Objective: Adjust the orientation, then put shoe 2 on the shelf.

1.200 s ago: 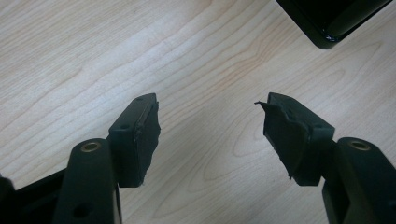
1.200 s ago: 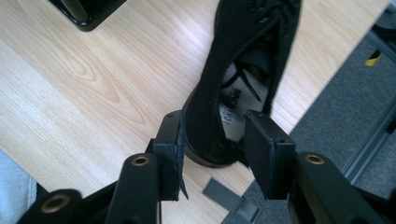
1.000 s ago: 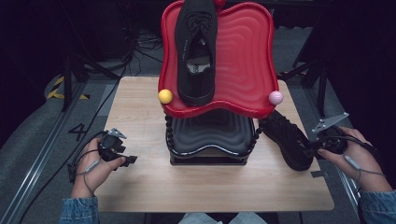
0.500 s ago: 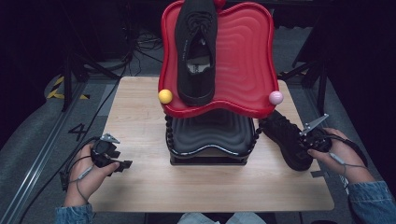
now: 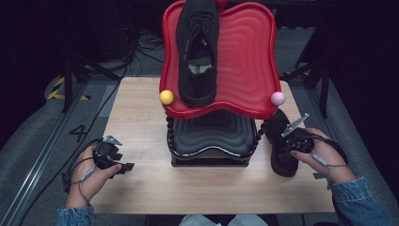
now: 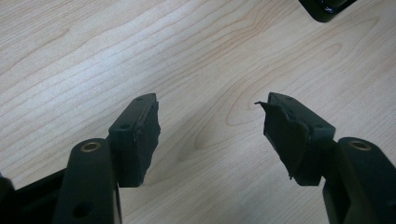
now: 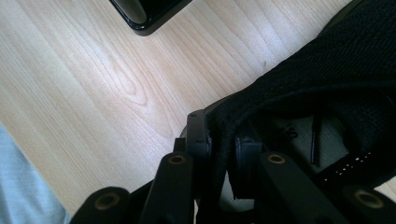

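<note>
The right gripper (image 7: 219, 154), its jaws just closed, pinches the soft black fabric shoe's (image 7: 327, 84) light, floppy heel collar between its fingers, while the left gripper (image 6: 210, 135) gapes empty.

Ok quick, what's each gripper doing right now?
Left gripper: open, nothing between the jaws, over bare table.
Right gripper: jaws have just been closing, now shut on the shoe at its collar.

A second black shoe (image 5: 199, 52) lies on the red tray (image 5: 244, 61), stacked over a black tray (image 5: 211, 136) on the bench (image 5: 141, 108).
</note>
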A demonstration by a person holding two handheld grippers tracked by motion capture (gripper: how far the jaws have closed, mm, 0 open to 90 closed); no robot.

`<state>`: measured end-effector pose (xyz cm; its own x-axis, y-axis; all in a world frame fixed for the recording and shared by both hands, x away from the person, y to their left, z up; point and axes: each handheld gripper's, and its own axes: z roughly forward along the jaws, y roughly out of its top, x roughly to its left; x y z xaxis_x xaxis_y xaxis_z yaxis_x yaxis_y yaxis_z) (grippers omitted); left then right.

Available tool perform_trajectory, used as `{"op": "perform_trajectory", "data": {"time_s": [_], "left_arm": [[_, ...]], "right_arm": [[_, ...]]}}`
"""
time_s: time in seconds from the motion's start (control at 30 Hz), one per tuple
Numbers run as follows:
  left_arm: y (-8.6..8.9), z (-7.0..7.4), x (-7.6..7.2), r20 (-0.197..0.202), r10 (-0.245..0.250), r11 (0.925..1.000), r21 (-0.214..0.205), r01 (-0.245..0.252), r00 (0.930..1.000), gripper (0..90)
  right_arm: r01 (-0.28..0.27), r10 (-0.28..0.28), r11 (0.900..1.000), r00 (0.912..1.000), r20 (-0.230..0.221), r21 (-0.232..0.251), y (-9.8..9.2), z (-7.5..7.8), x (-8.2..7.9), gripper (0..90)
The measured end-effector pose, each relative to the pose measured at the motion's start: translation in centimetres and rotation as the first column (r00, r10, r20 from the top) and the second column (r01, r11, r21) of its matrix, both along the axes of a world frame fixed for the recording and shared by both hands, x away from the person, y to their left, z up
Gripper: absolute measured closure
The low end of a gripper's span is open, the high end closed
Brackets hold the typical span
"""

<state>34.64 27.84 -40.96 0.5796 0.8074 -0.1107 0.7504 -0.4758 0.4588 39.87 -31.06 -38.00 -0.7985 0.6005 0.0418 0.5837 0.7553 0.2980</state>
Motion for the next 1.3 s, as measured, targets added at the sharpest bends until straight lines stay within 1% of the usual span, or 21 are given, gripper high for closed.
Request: {"op": "perform_trajectory", "data": {"time_s": [0.07,0.1,0.13,0.2,0.33,0.43,0.53,0.6,0.67,0.7,0.8,0.87,0.9,0.97,1.0,1.07,1.1,1.17,1.23,1.27,1.3], "left_arm": [[0.0,0.0,0.0,-0.001,0.0,1.0,0.0,0.0,1.0,36.6],[0.0,0.0,0.1,-0.002,-0.004,1.0,0.001,0.004,1.0,36.6],[0.0,-0.1,0.1,-0.003,-0.008,1.0,0.002,0.008,1.0,36.6],[-0.1,-0.1,0.1,-0.003,-0.008,1.0,0.0,0.008,1.0,36.4],[-0.3,-0.2,0.1,-0.009,-0.008,1.0,-0.002,0.008,0.9999,36.4],[-0.3,-0.3,0.2,-0.008,-0.011,0.9999,-0.001,0.011,0.9999,36.4],[-0.3,-0.4,0.3,-0.013,-0.008,1.0,-0.004,0.008,0.9999,36.2],[-0.4,-0.5,0.4,-0.031,-0.007,1.0,-0.007,0.007,0.9995,35.7],[-0.5,-0.6,0.4,-0.045,0.004,0.9999,-0.012,-0.005,0.999,35.2],[-0.5,-0.6,0.4,-0.045,0.004,0.9999,-0.012,-0.005,0.999,34.9],[-0.6,-0.7,0.6,-0.062,0.014,0.9999,-0.004,-0.015,0.998,34.2],[-0.7,-0.7,0.6,-0.057,0.022,0.9998,-0.002,-0.022,0.9981,34.0],[-0.6,-0.7,0.7,-0.04,0.032,0.9994,-0.011,-0.033,0.9987,34.5],[-0.4,-0.8,0.6,-0.044,0.049,0.9986,-0.016,-0.05,0.9978,34.5],[-0.4,-0.8,0.6,-0.05,0.053,0.9985,-0.01,-0.053,0.9974,34.5],[-0.3,-0.7,0.5,-0.05,0.056,0.9984,-0.011,-0.056,0.9972,34.5],[-0.3,-0.7,0.5,-0.05,0.056,0.9984,-0.011,-0.056,0.9972,34.3],[-0.3,-0.7,0.5,-0.051,0.054,0.9985,-0.01,-0.054,0.9973,33.8],[-0.4,-0.7,0.5,-0.055,0.051,0.9986,-0.009,-0.052,0.9972,33.4],[-0.4,-0.7,0.5,-0.056,0.05,0.9987,-0.007,-0.05,0.9972,33.2],[-0.4,-0.7,0.5,-0.058,0.051,0.9987,-0.008,-0.051,0.997,33.0]], "right_arm": [[0.003,-0.003,1.0,1.0,-0.004,0.004,-0.1,-0.2,0.0,77.1],[-0.001,0.001,1.0,0.9999,-0.016,0.006,-0.2,-0.6,0.0,75.4],[-0.004,0.004,1.0,0.9997,-0.026,-0.004,-0.2,-0.9,-0.1,75.4],[-0.004,0.004,1.0,0.9994,-0.035,-0.003,-0.2,-1.4,-0.1,76.7],[0.004,-0.003,0.9999,0.997,-0.077,0.016,-0.2,-2.4,0.1,80.3],[0.019,-0.016,0.9993,0.9962,-0.085,0.033,-0.4,-2.4,0.0,82.6],[0.042,-0.037,0.998,0.9937,-0.106,0.048,-0.5,-2.5,0.0,86.3],[0.055,-0.049,0.9974,0.9931,-0.106,0.048,-0.5,-2.5,0.0,87.8],[0.073,-0.066,0.9959,0.9918,-0.109,0.054,-0.6,-2.5,0.1,88.2],[0.08,-0.074,0.9953,0.9914,-0.108,0.053,-0.6,-2.5,0.1,88.3],[0.087,-0.082,0.9951,0.9908,-0.108,0.047,-0.5,-2.4,0.0,88.4],[0.091,-0.087,0.9952,0.9904,-0.108,0.036,-0.4,-2.3,0.0,88.5],[0.096,-0.091,0.9944,0.9902,-0.106,0.044,-0.4,-2.1,0.0,88.5],[0.102,-0.096,0.9931,0.9906,-0.097,0.058,-0.5,-1.8,0.0,88.5],[0.109,-0.102,0.9918,0.9902,-0.095,0.066,-0.5,-1.6,-0.1,88.5],[0.121,-0.114,0.9904,0.9893,-0.091,0.067,-0.7,-1.1,-0.1,88.4],[0.121,-0.114,0.9904,0.9893,-0.091,0.067,-0.7,-1.1,-0.1,88.4],[0.127,-0.122,0.99,0.9893,-0.08,0.061,-0.9,0.0,-0.2,88.4],[0.128,-0.123,0.9898,0.9893,-0.078,0.062,-0.9,0.2,-0.3,88.4],[0.125,-0.121,0.9903,0.9897,-0.076,0.059,-1.0,0.7,-0.3,88.4],[0.125,-0.121,0.9901,0.9899,-0.074,0.063,-1.1,1.5,-0.3,88.4]]}}
